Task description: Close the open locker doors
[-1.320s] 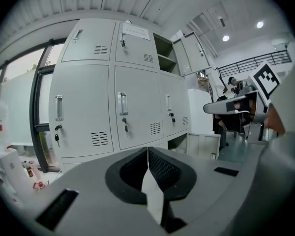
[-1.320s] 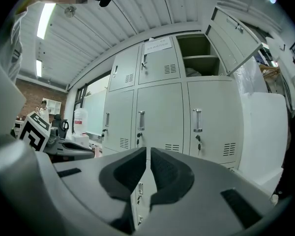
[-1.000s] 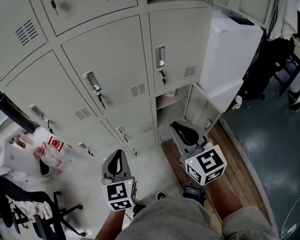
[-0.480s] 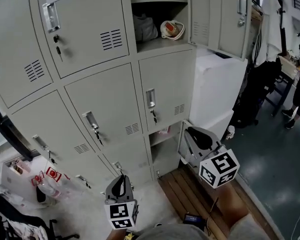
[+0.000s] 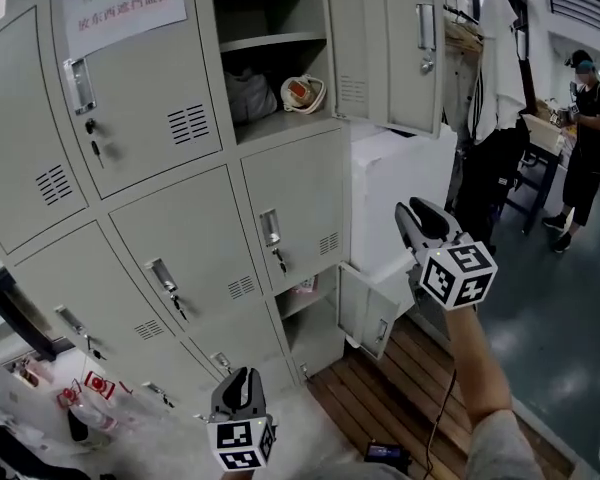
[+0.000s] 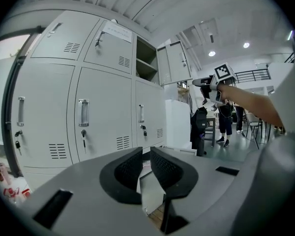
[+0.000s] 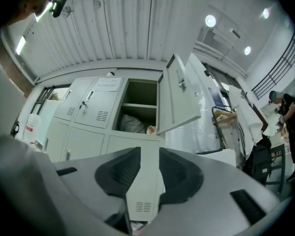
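Observation:
The grey lockers have two doors open. The upper open door [image 5: 385, 48] swings out to the right over a shelf holding a bag [image 5: 248, 94] and a round item [image 5: 302, 90]; the right gripper view faces it [image 7: 179, 100]. A small lower door [image 5: 372, 313] stands ajar near the floor. My right gripper [image 5: 412, 211] is raised in the air right of the lockers and below the upper door; its jaws are opening with nothing between them. My left gripper [image 5: 242, 378] hangs low in front of the bottom lockers, jaws a narrow gap apart and empty.
A white cabinet [image 5: 400, 183] stands against the lockers' right side. Dark clothes [image 5: 495, 88] hang behind it. A person [image 5: 585, 118] stands by a table at far right. Wooden slats [image 5: 400, 388] cover the floor; plastic bags [image 5: 80, 398] lie at lower left.
My right gripper has risen from beside the lower door to mid-height and its jaws have parted. The view has tilted up, bringing in the upper open locker. The left gripper stays low.

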Demonstrator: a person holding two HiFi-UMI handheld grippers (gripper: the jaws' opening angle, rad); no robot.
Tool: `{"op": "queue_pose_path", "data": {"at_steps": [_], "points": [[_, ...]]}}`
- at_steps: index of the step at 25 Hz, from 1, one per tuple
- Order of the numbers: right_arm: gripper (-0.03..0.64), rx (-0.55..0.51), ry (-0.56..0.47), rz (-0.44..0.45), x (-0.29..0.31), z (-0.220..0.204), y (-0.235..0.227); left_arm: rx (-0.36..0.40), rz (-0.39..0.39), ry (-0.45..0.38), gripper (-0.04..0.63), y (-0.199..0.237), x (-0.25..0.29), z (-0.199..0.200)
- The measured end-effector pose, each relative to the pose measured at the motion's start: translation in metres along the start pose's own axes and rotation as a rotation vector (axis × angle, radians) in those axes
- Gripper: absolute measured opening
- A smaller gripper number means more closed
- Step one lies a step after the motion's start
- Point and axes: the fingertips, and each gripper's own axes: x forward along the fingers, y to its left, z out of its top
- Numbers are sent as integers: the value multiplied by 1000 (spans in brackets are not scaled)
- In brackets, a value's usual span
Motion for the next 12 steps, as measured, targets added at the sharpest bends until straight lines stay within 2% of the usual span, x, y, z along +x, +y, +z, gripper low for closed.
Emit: {"op": "queue_pose_path", "data": {"at_steps": [5,12], "points": [[124,-47,-61,-105,11,34,-57,7,-20,-3,77,-8,0,6],[147,-75,-82,-157,33,63,-101,23,-17,-38,86,-10,-1,27]]}}
